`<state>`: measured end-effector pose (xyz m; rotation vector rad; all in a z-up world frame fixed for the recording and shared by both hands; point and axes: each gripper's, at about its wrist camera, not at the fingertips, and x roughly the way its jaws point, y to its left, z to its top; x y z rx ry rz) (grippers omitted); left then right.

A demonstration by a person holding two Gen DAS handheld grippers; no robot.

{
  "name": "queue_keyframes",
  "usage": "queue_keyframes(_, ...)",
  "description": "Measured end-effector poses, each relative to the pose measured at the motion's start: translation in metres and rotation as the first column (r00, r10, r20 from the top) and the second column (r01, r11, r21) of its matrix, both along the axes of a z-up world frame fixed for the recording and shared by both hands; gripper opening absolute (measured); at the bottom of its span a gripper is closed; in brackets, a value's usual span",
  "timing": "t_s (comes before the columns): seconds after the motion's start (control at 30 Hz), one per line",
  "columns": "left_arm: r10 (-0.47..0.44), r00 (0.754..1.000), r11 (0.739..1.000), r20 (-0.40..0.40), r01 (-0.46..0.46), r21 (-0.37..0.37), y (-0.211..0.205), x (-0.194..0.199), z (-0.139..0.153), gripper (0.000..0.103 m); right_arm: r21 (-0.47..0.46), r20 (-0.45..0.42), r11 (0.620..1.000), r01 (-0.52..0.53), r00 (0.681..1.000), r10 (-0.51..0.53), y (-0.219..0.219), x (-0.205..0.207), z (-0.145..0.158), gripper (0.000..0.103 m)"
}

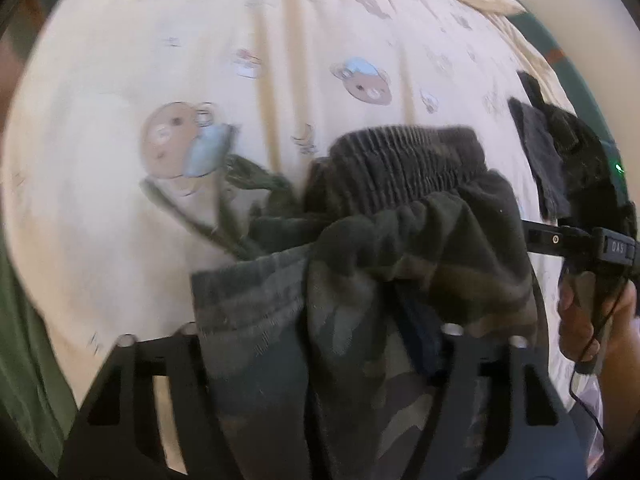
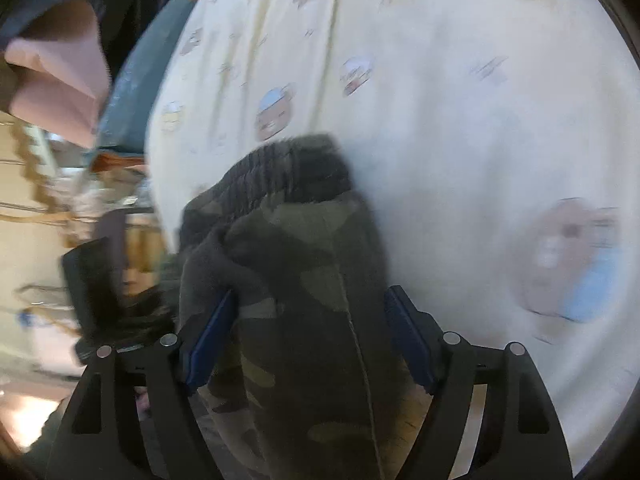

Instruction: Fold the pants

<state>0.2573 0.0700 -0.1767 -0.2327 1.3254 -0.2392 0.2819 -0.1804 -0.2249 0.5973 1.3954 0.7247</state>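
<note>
**Camouflage pants hang between two tools above a bear-print bed**

On the left, a green drawstring (image 1: 240, 176) trails from the pants (image 1: 360, 264) across the cream bedsheet (image 1: 120, 80), loose enough to end up trapped inside a fold. The left tool (image 1: 320, 360) has bunched camouflage cloth filling the gap between its fingers, which stand partly spread; whether the pads are pressing on that cloth cannot be told, since it hides them. Centre, the ribbed waistband (image 1: 404, 160) stands crumpled rather than flat, so any fold made now would likely set in creases. At right, the right tool (image 2: 308, 340) has its fingers wide, blue pads (image 2: 408, 340) showing on both sides of the pants; the left pad appears to touch cloth, the right one stands clear. A grip that slack could let this side drop and skew the garment. Blur suggests quick movement, which might shake the cloth free.
</note>
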Motion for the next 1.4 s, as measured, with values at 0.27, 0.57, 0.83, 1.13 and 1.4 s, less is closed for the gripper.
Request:
queue_keyframes(0.27,-0.079,0.997,0.996,0.024,0.08,-0.027,0.003,-0.005,0.014,0.019,0.071,0.054,0.997,0.021,0.998,-0.025,-0.025,0.003,0.015,0.087)
queue_keyframes(0.57,-0.039,0.999,0.998,0.01,0.039,-0.042,0.013,-0.008,-0.001,0.019,-0.028,0.039,0.994,-0.105,0.994,0.106,0.018,0.002,-0.004,0.056)
queue_keyframes(0.83,-0.027,0.998,0.995,0.056,0.032,-0.098,0.017,0.008,0.026,0.013,-0.211,0.261,0.959,-0.19,0.934,0.243,0.032,0.004,0.052,0.034)
queue_keyframes(1.13,-0.091,0.983,0.996,0.159,0.089,0.017,0.002,0.076,0.082,0.012,-0.346,0.418,0.928,-0.137,0.863,0.284,0.034,0.049,0.119,0.023)
queue_keyframes(1.4,-0.23,0.892,0.973,0.39,0.199,0.118,-0.011,0.05,0.139,0.012,-0.378,0.57,0.925,-0.043,0.776,0.269,0.032,0.021,0.171,0.02)
